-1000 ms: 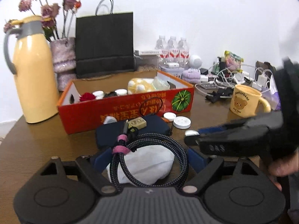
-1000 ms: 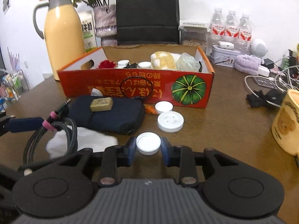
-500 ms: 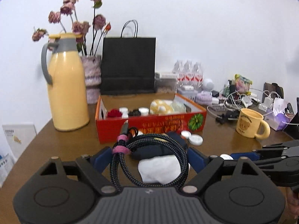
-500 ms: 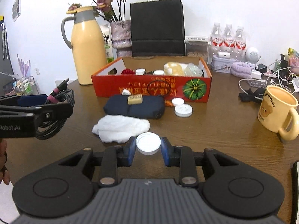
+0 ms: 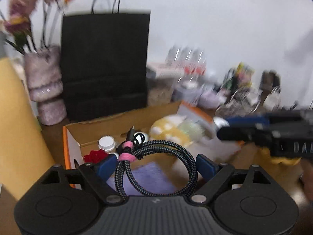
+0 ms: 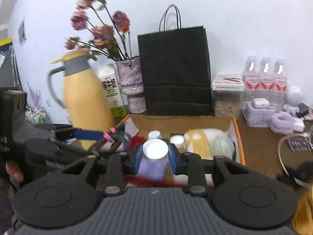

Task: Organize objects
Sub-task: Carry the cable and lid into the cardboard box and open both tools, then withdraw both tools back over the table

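My left gripper is shut on a coiled braided cable with a pink tie and holds it above the orange cardboard box. My right gripper is shut on a white round lid and hovers over the same box. The box holds white lids, a red flower, a yellow-white plush and a lilac sheet. Each gripper shows in the other's view: the right gripper at the right, the left gripper at the left.
A yellow thermos jug, a vase of dried flowers and a black paper bag stand behind the box. Water bottles, a tin, cables and small items crowd the back right. The left wrist view is motion-blurred.
Both grippers have moved forward from low over the table to above the box, each still holding its object. The pouch and white cloth have dropped out of view.
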The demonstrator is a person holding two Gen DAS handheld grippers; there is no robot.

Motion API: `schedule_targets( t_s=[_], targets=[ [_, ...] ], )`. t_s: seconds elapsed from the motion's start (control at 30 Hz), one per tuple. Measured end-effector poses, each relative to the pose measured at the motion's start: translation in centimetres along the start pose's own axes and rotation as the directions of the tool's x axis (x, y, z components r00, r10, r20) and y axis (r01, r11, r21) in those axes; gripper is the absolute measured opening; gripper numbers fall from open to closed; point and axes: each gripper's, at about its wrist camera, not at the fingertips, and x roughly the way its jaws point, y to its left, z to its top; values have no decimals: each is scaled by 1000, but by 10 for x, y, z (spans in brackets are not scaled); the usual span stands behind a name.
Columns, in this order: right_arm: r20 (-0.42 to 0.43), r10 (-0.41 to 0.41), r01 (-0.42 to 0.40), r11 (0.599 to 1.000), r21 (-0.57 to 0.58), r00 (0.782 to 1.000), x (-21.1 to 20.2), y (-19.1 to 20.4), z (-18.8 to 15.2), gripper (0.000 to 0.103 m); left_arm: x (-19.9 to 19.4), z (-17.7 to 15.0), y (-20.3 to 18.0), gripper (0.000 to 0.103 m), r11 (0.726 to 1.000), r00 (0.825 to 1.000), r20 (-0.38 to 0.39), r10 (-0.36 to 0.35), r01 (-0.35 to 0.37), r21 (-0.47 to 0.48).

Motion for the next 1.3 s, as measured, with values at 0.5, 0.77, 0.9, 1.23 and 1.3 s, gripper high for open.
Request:
schedule_targets(
  t_s=[0.5,0.77,0.9,1.23,1.3],
  targets=[
    [-210,-15,49,986,159,978,138,-30,11,66,58,-7,36,88,997,994,-103,-35,29,-66],
    [-126,-21,37,992,121,992,76,-23,19,73,-32,-11,18,88,973,978,24,208,-204,-104],
    [-100,11,2,992,128,995,17,-11,-25,79,-99,-77,-19,92,961,963,124,239,-216,-170],
    [-161,-40,57,993,103,986,-115,21,-160,90,-156,-198,-97,93,949,973,36,230,-216,-231],
    [-156,-66,87,987,132,986,-133,19,-177,91,-158,-206,-104,93,945,968,9,252,-244,-218]
  ],
)
